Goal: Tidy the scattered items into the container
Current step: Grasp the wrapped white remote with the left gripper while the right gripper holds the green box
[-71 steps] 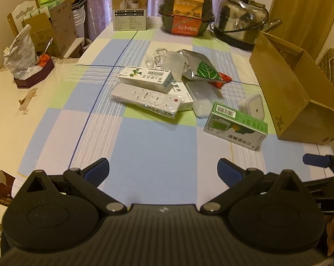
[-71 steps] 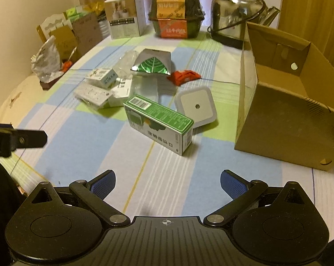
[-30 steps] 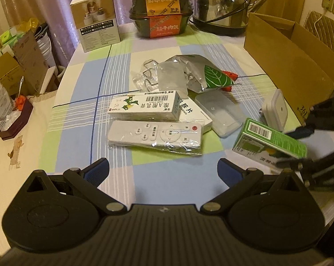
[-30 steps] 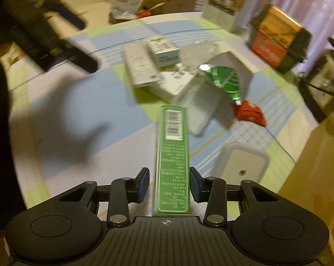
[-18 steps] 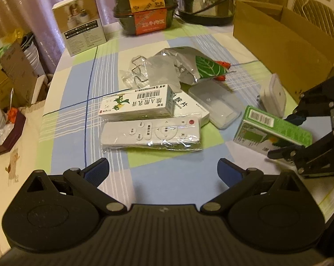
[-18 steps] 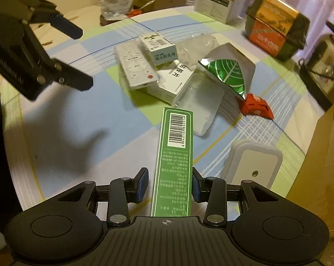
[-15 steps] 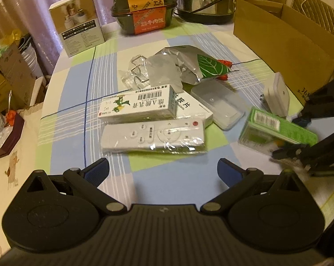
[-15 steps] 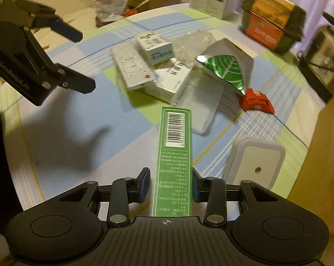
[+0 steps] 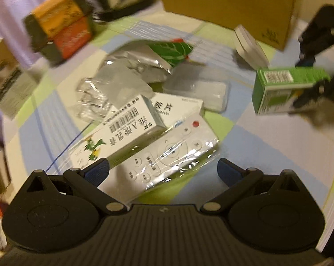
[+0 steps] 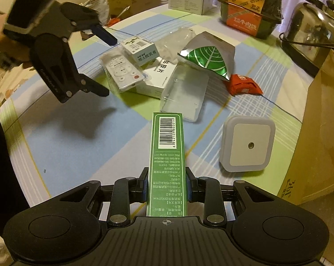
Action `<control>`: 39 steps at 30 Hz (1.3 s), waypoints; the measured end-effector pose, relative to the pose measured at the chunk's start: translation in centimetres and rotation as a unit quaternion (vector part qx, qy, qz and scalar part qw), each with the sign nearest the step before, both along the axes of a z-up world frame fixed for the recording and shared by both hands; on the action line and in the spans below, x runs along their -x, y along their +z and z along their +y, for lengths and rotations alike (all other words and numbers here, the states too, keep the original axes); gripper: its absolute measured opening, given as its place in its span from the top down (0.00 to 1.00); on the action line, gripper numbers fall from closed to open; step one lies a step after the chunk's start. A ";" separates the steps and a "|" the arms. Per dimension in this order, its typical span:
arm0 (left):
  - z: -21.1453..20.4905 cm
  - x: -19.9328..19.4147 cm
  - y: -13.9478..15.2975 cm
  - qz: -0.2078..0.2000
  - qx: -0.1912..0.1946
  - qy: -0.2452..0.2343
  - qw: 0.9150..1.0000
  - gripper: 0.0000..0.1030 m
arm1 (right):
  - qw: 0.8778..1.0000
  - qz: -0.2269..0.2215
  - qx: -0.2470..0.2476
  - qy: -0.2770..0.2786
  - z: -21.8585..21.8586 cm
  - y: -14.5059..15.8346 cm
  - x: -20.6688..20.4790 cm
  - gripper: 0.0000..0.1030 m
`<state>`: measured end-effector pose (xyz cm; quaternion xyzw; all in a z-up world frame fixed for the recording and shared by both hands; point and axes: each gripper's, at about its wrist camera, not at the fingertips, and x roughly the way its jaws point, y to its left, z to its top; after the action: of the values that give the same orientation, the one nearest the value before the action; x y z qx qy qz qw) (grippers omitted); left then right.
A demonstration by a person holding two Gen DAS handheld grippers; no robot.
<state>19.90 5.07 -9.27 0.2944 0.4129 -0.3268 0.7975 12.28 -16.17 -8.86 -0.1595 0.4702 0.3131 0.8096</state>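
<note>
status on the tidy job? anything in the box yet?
Nothing visibly in the cardboard box yet; its inside is out of view. In hand: right tongs shut on the green carton. Left tongs open over the wrapped remote. Left on the table: remote, white medicine boxes, foil pouch, red packet, white plug-in light.

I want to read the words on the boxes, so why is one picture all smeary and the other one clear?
The left wrist view is motion-blurred: the white box lettering and the green box look streaky, and glare shines off the wrap on the remote. The right wrist view is sharp: the green box's barcode reads clearly in the right gripper. Both views bend at the edges from the fisheye lens.
</note>
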 end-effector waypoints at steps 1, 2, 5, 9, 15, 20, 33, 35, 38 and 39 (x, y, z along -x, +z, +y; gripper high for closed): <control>0.1 -0.5 -0.2 0.010 0.000 -0.008 1.000 0.01 | 1.000 0.001 -0.001 -0.002 0.0 0.0 0.0 0.68; 0.2 -1.0 -0.6 0.024 0.002 -0.013 1.000 0.01 | 1.000 0.001 -0.003 -0.006 -0.1 0.0 -0.1 0.68; 0.5 -1.8 -1.4 0.058 -0.003 -0.013 0.998 0.01 | 1.000 0.002 -0.005 -0.014 -0.3 -0.2 -0.1 0.68; 1.0 -1.1 -1.0 0.088 0.006 0.006 0.996 0.01 | 1.000 0.004 -0.007 -0.018 -0.6 -0.2 0.2 0.68; 1.0 2.5 -0.1 0.111 0.016 0.014 0.994 0.01 | 1.000 0.002 -0.014 -0.026 -0.7 0.1 0.7 0.68; 1.0 3.5 1.7 0.060 0.072 0.070 0.993 0.01 | 0.999 -0.001 -0.024 -0.035 -0.8 0.4 1.0 0.68; -0.9 1.0 -1.2 0.099 0.083 0.062 0.990 0.01 | 0.999 0.011 -0.010 -0.050 0.2 0.2 -0.7 0.68; -0.4 1.7 -1.1 0.100 0.068 0.060 0.991 0.01 | 0.999 0.008 -0.006 -0.048 0.3 0.3 -0.8 0.68; 1.0 3.0 -0.9 0.096 0.041 0.066 0.992 0.01 | 0.999 0.004 -0.004 -0.047 0.5 0.5 -0.7 0.68; 1.7 3.4 -0.8 0.095 0.039 0.072 0.992 0.01 | 0.999 0.003 -0.004 -0.046 0.6 0.5 -0.6 0.68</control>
<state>16.51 6.74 -10.04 0.2000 0.4936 -0.3105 0.7874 12.90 -15.60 -8.32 -0.1331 0.4782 0.2776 0.8225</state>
